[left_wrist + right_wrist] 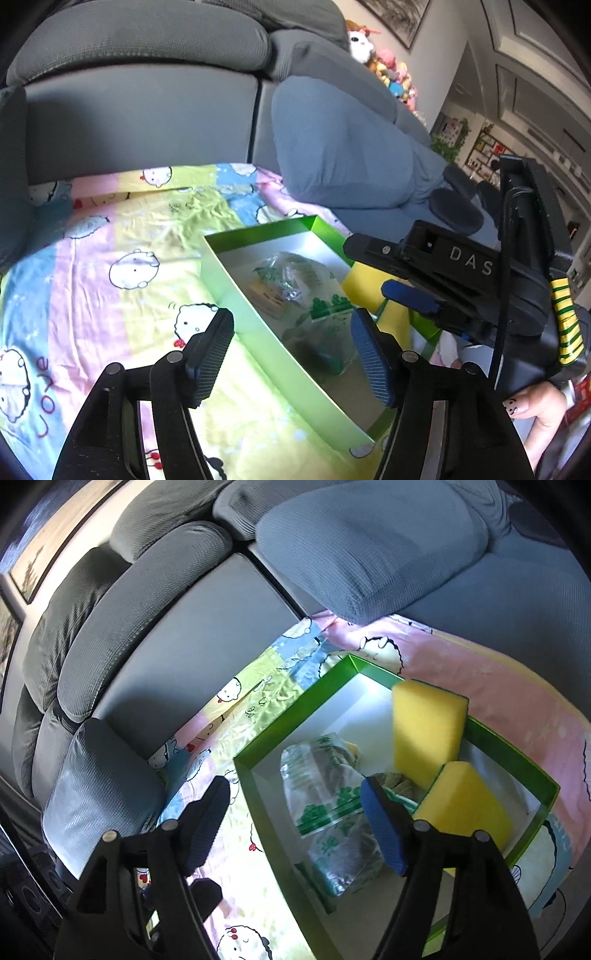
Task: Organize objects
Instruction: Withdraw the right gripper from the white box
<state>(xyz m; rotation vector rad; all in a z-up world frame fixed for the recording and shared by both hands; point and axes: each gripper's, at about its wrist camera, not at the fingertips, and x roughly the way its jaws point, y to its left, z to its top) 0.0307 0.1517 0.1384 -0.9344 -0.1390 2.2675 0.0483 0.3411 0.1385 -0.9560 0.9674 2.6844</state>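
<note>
**Green box on sofa, both grippers above it, nothing held**

Grey sofa (140, 110) fills the background in both wrist views, with a blue-grey cushion (343, 147) against the backrest and a pile of plush toys (391, 70) far back on the left-wrist view. Spread over the seat is a pastel cartoon-print sheet (110, 236).

On the sheet sits an open green box (295, 709) with a pale inner floor. Inside it:
- a clear plastic bag with green print (325, 808), crumpled, lying along the middle of the box, dark contents I cannot identify;
- one yellow sponge (428, 731) propped on edge against the far wall, its top above the rim;
- a second yellow sponge (465, 805) nearer the right wall, tilted, just beside the first.

My left gripper (291, 354) hangs over the near end of the box, jaws spread wide and empty; its left finger is over the sheet, its right finger over the box interior.

My right gripper (295, 823) is likewise wide open with nothing between the pads (380, 827); the right pad sits over the bag, the left over the sheet outside the box wall. From the left-wrist view, this gripper (410, 295) reaches in above the far right of the box.
</note>
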